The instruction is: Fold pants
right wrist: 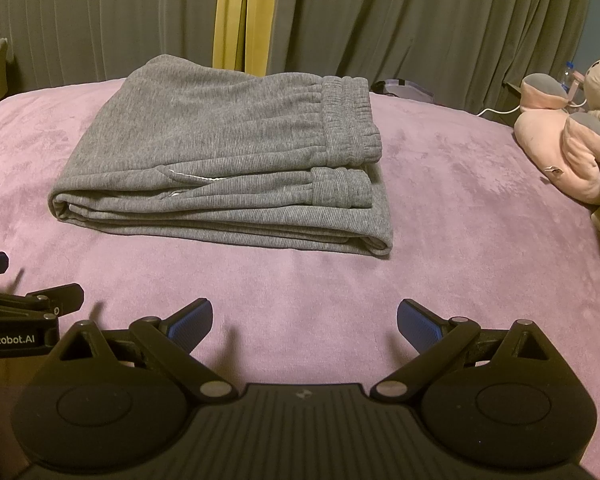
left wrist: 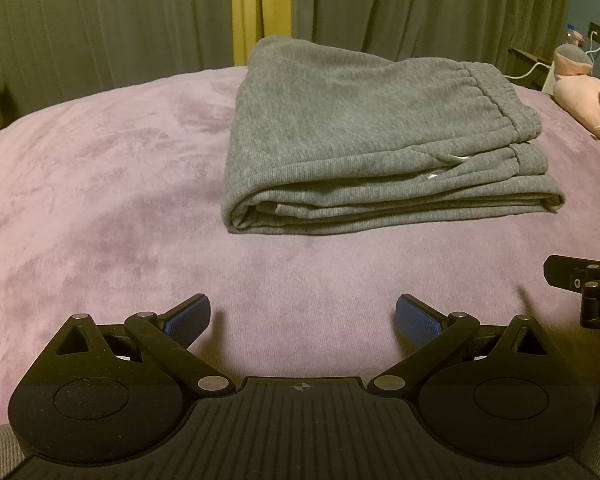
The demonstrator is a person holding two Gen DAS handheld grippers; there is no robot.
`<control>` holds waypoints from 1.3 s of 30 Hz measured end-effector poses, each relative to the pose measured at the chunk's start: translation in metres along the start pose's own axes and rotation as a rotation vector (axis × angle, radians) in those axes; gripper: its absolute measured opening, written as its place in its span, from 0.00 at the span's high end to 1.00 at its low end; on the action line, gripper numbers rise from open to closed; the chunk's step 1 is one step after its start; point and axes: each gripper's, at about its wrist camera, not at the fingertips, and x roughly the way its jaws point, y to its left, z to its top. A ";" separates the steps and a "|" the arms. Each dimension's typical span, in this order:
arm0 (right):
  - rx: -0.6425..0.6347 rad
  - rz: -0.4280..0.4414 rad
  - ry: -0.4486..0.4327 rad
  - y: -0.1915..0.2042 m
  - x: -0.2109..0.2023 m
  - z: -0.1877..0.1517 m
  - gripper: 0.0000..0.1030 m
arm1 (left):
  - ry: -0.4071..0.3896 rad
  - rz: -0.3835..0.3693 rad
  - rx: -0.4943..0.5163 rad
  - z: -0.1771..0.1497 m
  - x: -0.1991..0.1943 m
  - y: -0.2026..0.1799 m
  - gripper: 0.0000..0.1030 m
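Note:
Grey sweatpants (left wrist: 352,140) lie folded into a thick rectangle on a purple blanket (left wrist: 100,200), with the elastic waistband on top at the right. The same pants (right wrist: 220,168) sit left of centre in the right wrist view. My left gripper (left wrist: 303,320) is open over bare blanket, well short of the pants, with nothing between its blue pads (left wrist: 188,322). My right gripper (right wrist: 305,322) is open as well, apart from the pants and holding nothing. Part of the right gripper's body (left wrist: 584,288) shows at the left view's right edge; part of the left gripper's body (right wrist: 28,312) shows at the right view's left edge.
Pink and beige plush toys (right wrist: 572,136) lie at the bed's right side, with a white cable (right wrist: 496,111) and a bottle (right wrist: 570,76) behind. Grey curtains (right wrist: 380,20) with a yellow strip (right wrist: 240,16) hang behind the bed. Purple blanket (right wrist: 460,220) spreads around the pants.

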 end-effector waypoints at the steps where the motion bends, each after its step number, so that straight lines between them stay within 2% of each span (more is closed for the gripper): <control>1: 0.000 0.000 0.000 0.000 0.000 0.000 0.04 | 0.000 0.001 0.000 0.000 0.000 0.000 0.01; 28: -0.004 0.001 0.000 0.000 0.000 0.000 0.04 | 0.005 -0.004 0.010 0.001 -0.001 0.000 0.01; 39: -0.008 0.002 0.000 0.000 0.000 -0.001 0.04 | 0.012 -0.012 0.044 0.000 -0.001 -0.002 0.01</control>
